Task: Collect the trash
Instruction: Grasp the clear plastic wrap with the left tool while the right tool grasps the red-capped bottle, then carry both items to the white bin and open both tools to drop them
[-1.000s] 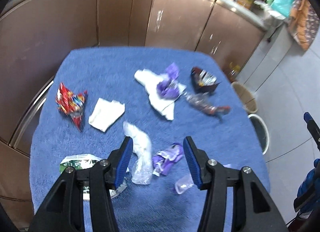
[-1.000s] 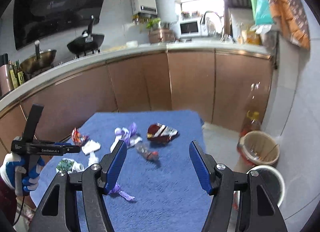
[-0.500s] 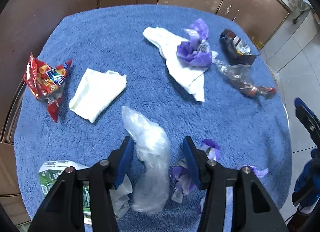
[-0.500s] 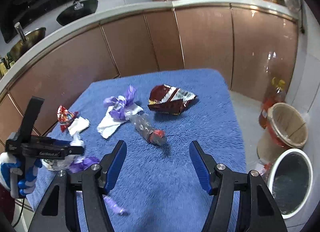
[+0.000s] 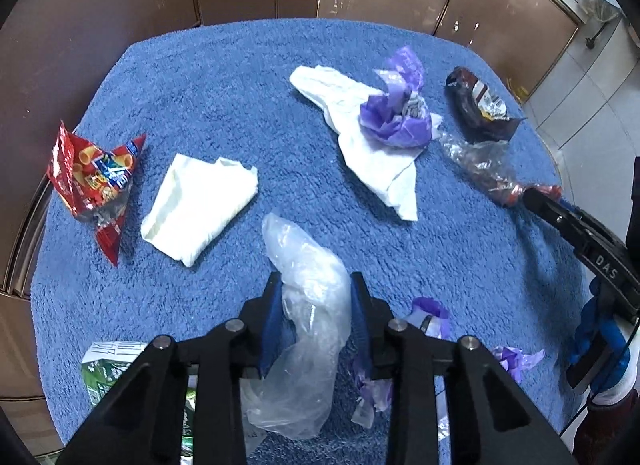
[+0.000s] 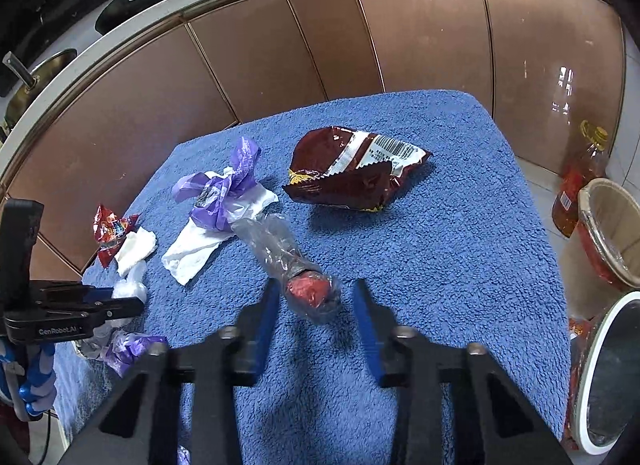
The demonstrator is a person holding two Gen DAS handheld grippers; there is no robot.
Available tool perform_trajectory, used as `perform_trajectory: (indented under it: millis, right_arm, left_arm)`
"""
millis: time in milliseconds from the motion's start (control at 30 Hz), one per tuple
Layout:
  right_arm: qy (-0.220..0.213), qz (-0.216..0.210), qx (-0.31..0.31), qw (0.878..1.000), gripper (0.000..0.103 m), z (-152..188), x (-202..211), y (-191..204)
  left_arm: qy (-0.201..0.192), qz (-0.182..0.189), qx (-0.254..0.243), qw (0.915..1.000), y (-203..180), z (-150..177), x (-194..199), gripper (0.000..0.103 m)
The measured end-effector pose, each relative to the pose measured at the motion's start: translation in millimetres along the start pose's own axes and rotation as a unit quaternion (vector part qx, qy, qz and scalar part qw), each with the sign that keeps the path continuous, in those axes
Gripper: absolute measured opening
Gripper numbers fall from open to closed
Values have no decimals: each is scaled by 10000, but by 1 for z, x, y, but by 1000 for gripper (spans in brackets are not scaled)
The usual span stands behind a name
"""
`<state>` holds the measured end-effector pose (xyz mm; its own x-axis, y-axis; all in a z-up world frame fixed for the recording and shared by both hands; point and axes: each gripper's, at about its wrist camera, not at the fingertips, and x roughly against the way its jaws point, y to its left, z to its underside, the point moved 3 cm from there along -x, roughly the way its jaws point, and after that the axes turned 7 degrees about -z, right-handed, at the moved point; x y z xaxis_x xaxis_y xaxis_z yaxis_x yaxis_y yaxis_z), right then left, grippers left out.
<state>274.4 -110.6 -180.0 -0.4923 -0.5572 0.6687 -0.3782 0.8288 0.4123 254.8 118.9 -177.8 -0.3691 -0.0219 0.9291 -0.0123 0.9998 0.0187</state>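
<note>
Trash lies scattered on a blue towel-covered table [image 5: 240, 77]. My left gripper [image 5: 316, 289] is shut on a crumpled clear plastic bag [image 5: 308, 305], pinched between both blue pads. My right gripper [image 6: 314, 299] is open, its fingers straddling the red-capped end of a crushed clear bottle [image 6: 290, 261] that lies on the towel; the bottle also shows in the left wrist view [image 5: 488, 171]. The right gripper shows at the right edge of the left wrist view [image 5: 560, 213].
Also on the towel: a red snack bag [image 5: 92, 181], a folded white tissue [image 5: 200, 201], a white tissue under a purple bag [image 5: 396, 117], a dark chip bag [image 6: 356, 169], purple scraps [image 5: 432, 313], a green carton [image 5: 108, 365]. Two bins [image 6: 608, 233] stand on the floor right of the table.
My left gripper has lowered and closed onto the clear plastic bag. My right gripper has dropped down and forward, so its open fingers now flank the bottle's red end.
</note>
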Motion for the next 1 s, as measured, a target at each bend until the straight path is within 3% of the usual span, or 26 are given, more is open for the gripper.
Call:
perform_trajectory:
  millis: [67,267,1000]
  right_arm:
    - [-20,-27,9,10000,15,0,2,1]
    - [-183,-108,111,9997,13,0,24,13]
    - [-1395,127,492,9889,13,28,184,78]
  left_arm:
    - [-57,25,26,10000,-2,-2,2,30]
    - [-291,93,69,9995,0,0,20,30]
    - [-1490,478,105,9876,-12,37,145,30]
